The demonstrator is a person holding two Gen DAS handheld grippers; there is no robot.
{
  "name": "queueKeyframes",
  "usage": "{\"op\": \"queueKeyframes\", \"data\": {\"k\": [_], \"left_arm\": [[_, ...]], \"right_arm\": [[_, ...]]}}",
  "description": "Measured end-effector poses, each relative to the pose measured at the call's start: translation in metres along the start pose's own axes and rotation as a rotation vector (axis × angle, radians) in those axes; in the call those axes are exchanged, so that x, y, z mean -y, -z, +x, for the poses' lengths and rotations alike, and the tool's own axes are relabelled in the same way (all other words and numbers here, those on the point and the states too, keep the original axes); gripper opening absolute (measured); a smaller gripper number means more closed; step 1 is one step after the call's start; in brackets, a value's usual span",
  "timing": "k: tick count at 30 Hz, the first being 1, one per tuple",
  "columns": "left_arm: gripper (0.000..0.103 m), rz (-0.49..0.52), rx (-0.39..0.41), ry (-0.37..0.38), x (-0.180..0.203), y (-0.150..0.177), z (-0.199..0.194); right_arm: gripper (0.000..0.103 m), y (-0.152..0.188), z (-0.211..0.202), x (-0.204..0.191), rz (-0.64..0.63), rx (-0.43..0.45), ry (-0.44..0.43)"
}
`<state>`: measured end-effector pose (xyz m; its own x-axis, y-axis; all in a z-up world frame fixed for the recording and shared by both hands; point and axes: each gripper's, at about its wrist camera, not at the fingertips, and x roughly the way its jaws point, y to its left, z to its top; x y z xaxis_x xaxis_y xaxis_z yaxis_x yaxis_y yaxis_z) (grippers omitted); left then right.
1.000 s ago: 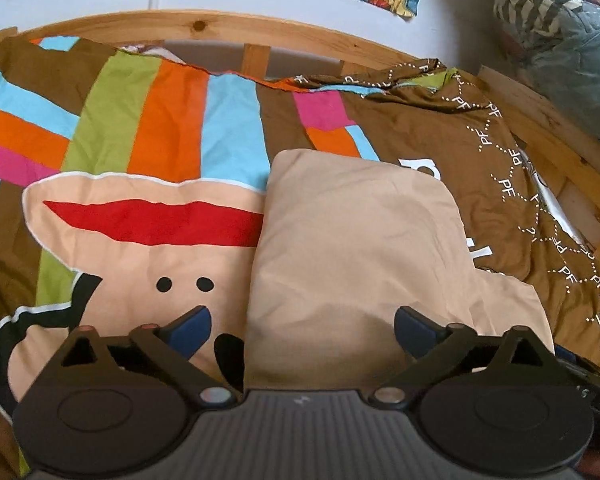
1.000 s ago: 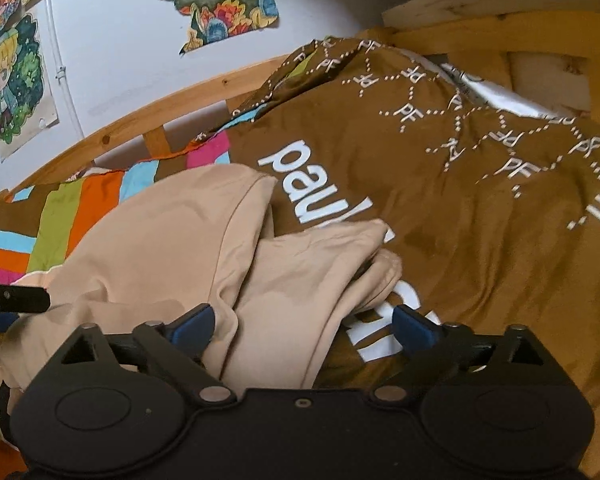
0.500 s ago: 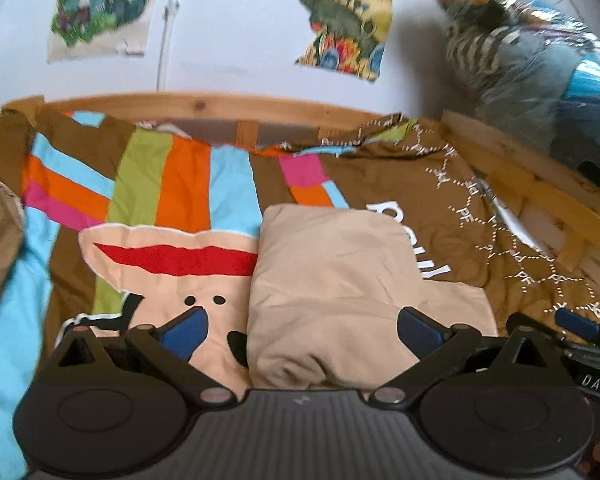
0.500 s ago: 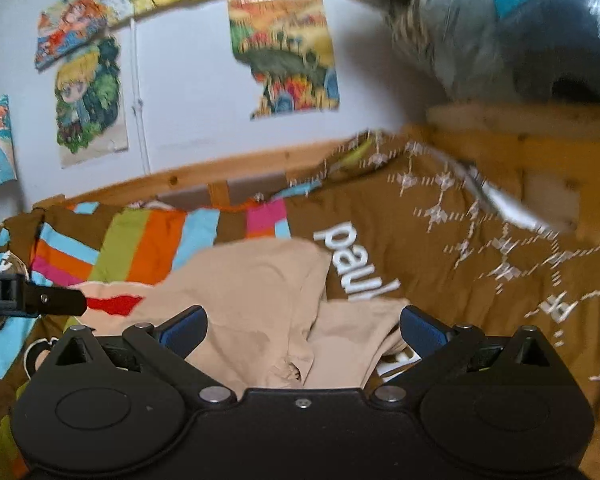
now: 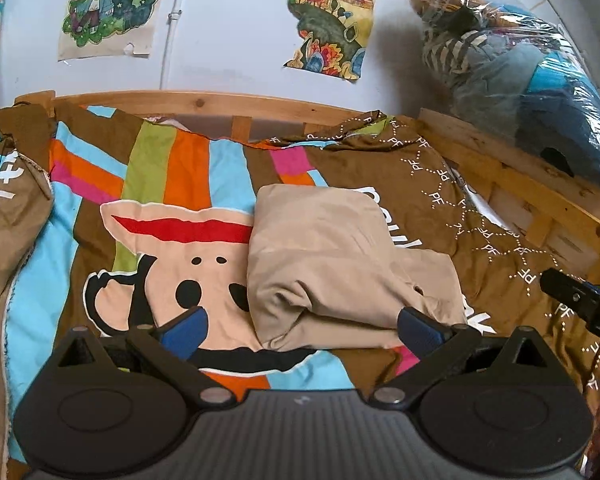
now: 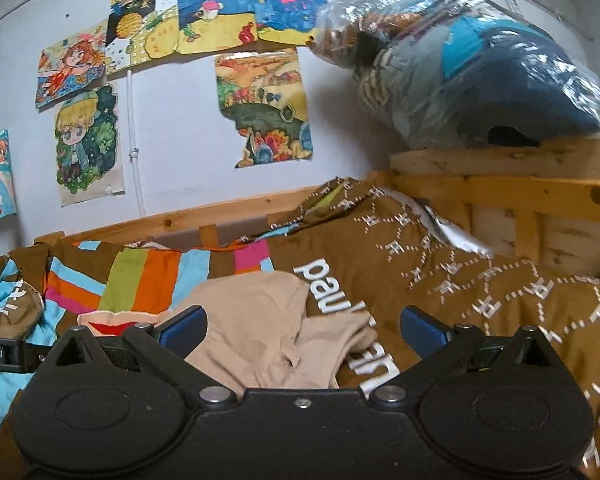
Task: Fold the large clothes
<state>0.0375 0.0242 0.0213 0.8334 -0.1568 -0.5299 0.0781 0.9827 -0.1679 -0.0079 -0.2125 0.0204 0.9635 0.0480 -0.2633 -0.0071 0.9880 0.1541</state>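
A beige garment (image 5: 332, 256) lies folded into a thick bundle on the colourful bedspread (image 5: 172, 168), with a looser flap sticking out at its right. In the right wrist view the same garment (image 6: 260, 332) sits low in the middle. My left gripper (image 5: 300, 326) hovers open above and in front of the bundle's near edge, holding nothing. My right gripper (image 6: 302, 326) is also open and empty, raised clear of the cloth. The right gripper's tip (image 5: 580, 300) shows at the right edge of the left wrist view.
A wooden bed frame (image 5: 204, 100) runs behind and along the right side (image 6: 500, 184). A plastic-wrapped bundle of bedding (image 6: 480, 68) rests on the right rail. Posters (image 6: 260, 108) hang on the white wall. A crumpled brown cover (image 5: 8, 208) lies at the left.
Both grippers have lifted and drawn back from the beige garment, so more wall and bed show. The garment stays folded on the bedspread.
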Motion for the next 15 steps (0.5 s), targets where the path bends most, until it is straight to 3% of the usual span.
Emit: {"op": "queueKeyframes", "data": {"k": [15], "left_arm": [[0.102,0.038,-0.013,-0.025,0.002,0.010,0.002]], "right_arm": [[0.102,0.021,-0.003,-0.005,-0.032,-0.090,-0.032]]}}
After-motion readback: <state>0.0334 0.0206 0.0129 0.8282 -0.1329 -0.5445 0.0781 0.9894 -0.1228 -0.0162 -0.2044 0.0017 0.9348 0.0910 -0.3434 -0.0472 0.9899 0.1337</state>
